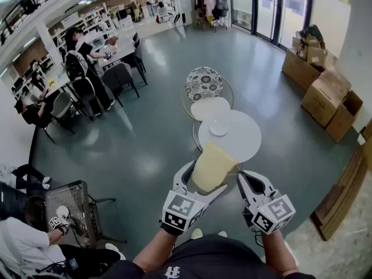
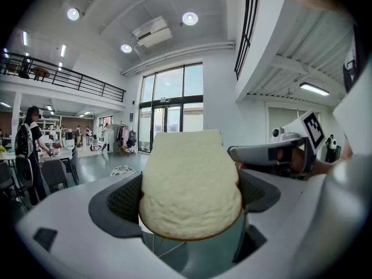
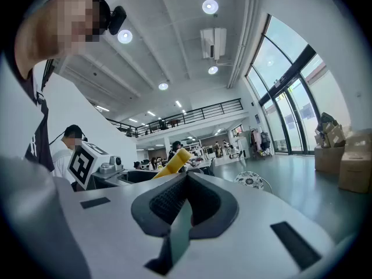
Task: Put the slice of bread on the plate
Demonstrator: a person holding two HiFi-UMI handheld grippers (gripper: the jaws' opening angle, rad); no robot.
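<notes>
- Only the head view takes in the plate (image 1: pixel 219 128). It is small, white and round, and lies on the round white table (image 1: pixel 247 147), a little off the middle toward the far left edge.
- In that view the slice of bread (image 1: pixel 212 166) is up in the air, gripped by the left gripper (image 1: pixel 200 182). It overlaps the table's near left edge, well apart from the plate.
- The left gripper view shows the slice's broad face (image 2: pixel 189 185): pale cream with a rough crumb, a flat top and a rounded bottom rimmed by thin brown crust. It stands upright.
- There the left gripper (image 2: pixel 190 195) has its jaws spread wide, with the dark pads pressed on either side of the slice.
- The same view catches the right gripper (image 2: pixel 250 153) lying level, just beside the bread at the right.
- The right gripper view sees the slice edge-on, as a tilted yellow strip (image 3: pixel 172 163) beyond its own jaws.
- The right gripper (image 3: pixel 186 199) has its pads together with nothing between them; in the head view it (image 1: pixel 250 182) hangs just to the right of the bread.
</notes>
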